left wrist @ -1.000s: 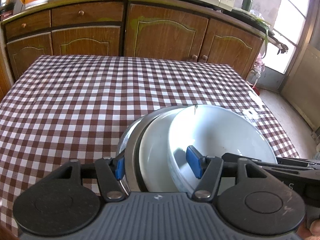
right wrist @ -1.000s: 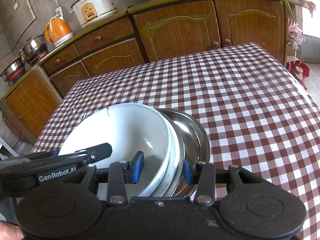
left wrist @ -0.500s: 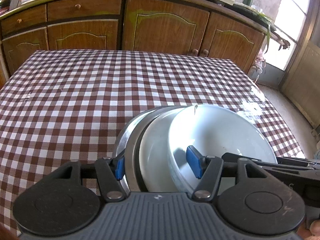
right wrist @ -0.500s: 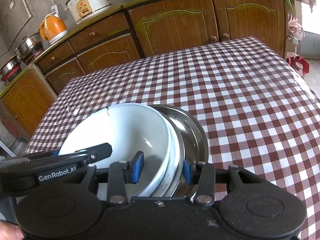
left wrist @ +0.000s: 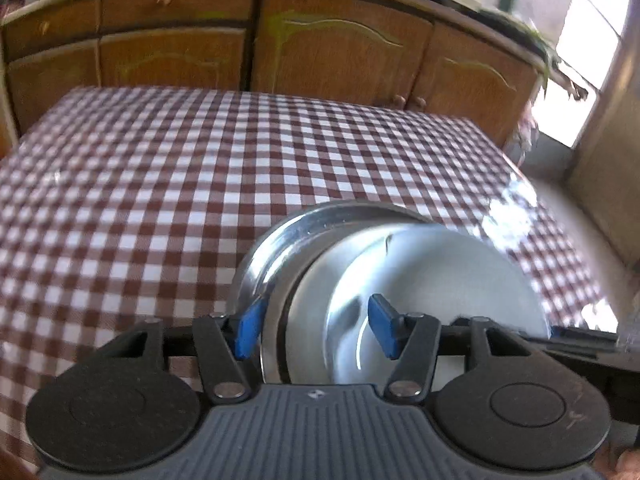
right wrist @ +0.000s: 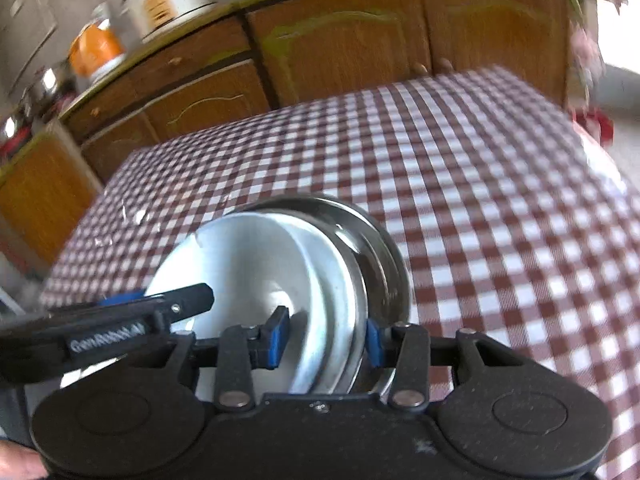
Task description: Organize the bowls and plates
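A stack of dishes hangs just over the checked tablecloth (left wrist: pixel 160 200): a white bowl (left wrist: pixel 440 272) (right wrist: pixel 248 264) inside a second white dish (left wrist: pixel 308 304) (right wrist: pixel 344 280), both inside a steel bowl (left wrist: pixel 272 248) (right wrist: pixel 380 256). My left gripper (left wrist: pixel 316 328) grips the stack's left rim, one blue pad outside the steel wall, the other inside the white bowl; its jaws are closing. My right gripper (right wrist: pixel 325 340) clamps the opposite rim the same way, jaws also closing. The left gripper's finger (right wrist: pixel 140 320) shows in the right wrist view.
Brown wooden cabinets (left wrist: pixel 340 48) run behind the table. On the counter stand a rice cooker (right wrist: pixel 172 0) and an orange kettle (right wrist: pixel 96 48). The table's right edge drops to the floor by a bright doorway (left wrist: pixel 592 60). A hand shows at the bottom left (right wrist: pixel 16 464).
Both grippers have sunk towards the table with the stack. Their pads now stand closer together, and more of the steel bowl's far rim shows. Both views are blurred.
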Demonstrator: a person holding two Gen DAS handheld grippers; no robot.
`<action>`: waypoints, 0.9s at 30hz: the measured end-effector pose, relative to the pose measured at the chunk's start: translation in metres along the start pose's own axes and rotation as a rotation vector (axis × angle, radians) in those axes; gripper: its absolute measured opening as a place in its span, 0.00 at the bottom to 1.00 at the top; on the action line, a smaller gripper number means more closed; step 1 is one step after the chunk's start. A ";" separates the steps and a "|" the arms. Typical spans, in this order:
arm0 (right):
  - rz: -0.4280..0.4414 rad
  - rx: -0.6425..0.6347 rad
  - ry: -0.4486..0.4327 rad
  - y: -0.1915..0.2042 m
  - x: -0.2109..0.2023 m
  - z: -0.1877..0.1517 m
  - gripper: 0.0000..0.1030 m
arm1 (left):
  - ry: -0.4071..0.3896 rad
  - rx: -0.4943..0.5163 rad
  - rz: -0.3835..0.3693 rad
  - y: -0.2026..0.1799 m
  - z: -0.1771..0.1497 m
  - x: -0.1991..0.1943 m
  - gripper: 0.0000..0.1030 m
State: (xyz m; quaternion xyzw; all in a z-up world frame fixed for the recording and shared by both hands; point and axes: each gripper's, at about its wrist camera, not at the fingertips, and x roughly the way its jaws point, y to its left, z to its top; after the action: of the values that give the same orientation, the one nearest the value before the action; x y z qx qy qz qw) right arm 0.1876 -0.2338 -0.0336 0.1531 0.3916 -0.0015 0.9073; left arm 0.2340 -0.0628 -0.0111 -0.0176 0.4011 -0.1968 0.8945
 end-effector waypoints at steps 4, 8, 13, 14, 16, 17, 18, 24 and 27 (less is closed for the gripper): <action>-0.016 -0.026 0.008 -0.001 0.003 -0.002 0.43 | -0.010 0.054 0.017 -0.007 0.000 0.000 0.50; -0.045 -0.062 -0.008 0.000 -0.001 -0.002 0.44 | -0.024 0.066 0.017 -0.005 0.000 -0.005 0.47; -0.056 -0.105 -0.062 0.002 -0.021 -0.001 0.45 | -0.041 0.080 0.033 -0.003 0.002 -0.015 0.49; -0.056 -0.102 -0.061 0.002 -0.024 0.000 0.45 | -0.042 0.076 0.033 -0.002 0.002 -0.016 0.50; -0.063 -0.100 -0.069 0.000 -0.028 0.000 0.45 | -0.047 0.074 0.035 0.001 0.001 -0.022 0.51; -0.062 -0.095 -0.070 -0.002 -0.031 -0.001 0.50 | -0.053 0.077 0.042 0.002 0.000 -0.026 0.53; -0.059 -0.091 -0.069 -0.003 -0.034 -0.002 0.53 | -0.060 0.080 0.050 0.002 -0.001 -0.029 0.56; -0.067 -0.130 -0.104 0.005 -0.055 -0.007 0.70 | -0.087 0.068 0.084 0.009 -0.004 -0.050 0.79; -0.062 -0.135 -0.115 0.005 -0.066 -0.008 0.73 | -0.093 0.063 0.101 0.014 -0.007 -0.060 0.84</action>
State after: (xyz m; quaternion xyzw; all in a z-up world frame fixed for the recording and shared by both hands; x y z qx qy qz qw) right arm 0.1364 -0.2344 0.0093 0.0793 0.3424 -0.0118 0.9361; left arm 0.1978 -0.0276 0.0240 0.0219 0.3529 -0.1628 0.9211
